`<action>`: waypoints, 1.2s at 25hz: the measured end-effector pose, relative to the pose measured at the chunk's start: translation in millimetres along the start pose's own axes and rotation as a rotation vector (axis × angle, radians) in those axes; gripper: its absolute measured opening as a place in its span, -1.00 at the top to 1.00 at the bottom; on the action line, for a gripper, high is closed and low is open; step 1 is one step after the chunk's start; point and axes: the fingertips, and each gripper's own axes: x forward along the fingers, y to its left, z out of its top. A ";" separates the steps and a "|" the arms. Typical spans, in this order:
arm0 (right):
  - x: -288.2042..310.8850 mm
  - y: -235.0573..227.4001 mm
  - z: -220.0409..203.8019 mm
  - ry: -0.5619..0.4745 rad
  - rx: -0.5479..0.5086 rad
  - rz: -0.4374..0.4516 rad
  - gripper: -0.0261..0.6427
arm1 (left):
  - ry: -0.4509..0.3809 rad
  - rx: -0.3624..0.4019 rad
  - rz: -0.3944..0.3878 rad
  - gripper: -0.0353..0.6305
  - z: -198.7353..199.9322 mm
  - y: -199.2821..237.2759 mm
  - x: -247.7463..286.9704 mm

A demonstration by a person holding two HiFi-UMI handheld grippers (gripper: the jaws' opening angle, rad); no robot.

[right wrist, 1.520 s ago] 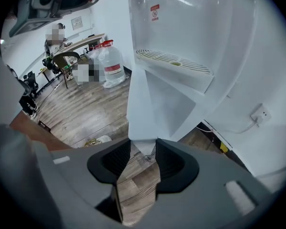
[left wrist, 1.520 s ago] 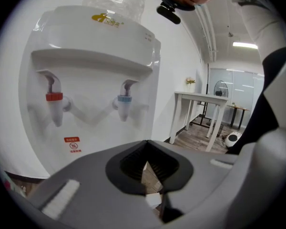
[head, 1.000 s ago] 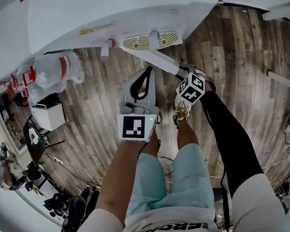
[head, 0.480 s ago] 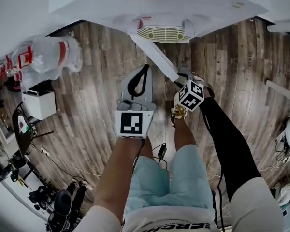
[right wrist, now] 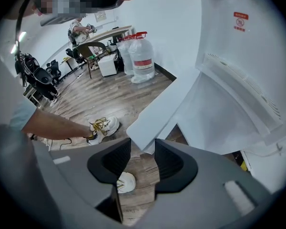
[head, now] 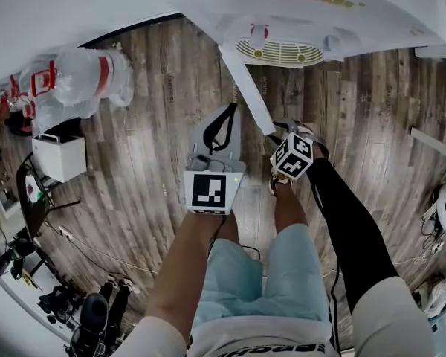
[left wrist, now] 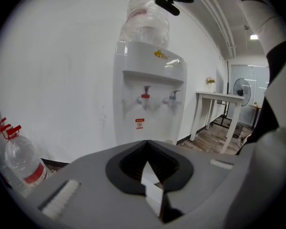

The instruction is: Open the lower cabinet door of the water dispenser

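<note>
The right gripper (right wrist: 142,146) seems to pinch the free corner of the cabinet door (right wrist: 164,109), though contact is hard to confirm. The left gripper (left wrist: 146,148) is pressed together with nothing in it. Only its view shows the water dispenser (left wrist: 148,99) front-on with its taps; only the right gripper view shows the door's edge. From above, the door juts from the dispenser to the right gripper, passing just beside the left.

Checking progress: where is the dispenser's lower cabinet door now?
Head view, top centre: the lower cabinet door stands swung open from the water dispenser, its free edge at the right gripper.
</note>
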 end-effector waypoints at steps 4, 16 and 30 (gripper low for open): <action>7.9 12.9 12.5 0.007 -0.011 0.014 0.45 | 0.002 -0.014 0.003 0.73 -3.3 15.0 -7.9; 31.4 47.9 56.0 0.009 -0.033 0.068 0.45 | 0.010 -0.022 0.045 0.73 -13.6 59.9 -28.0; 52.3 71.3 107.4 -0.012 -0.051 0.090 0.45 | -0.002 -0.047 0.120 0.73 -28.6 114.6 -50.6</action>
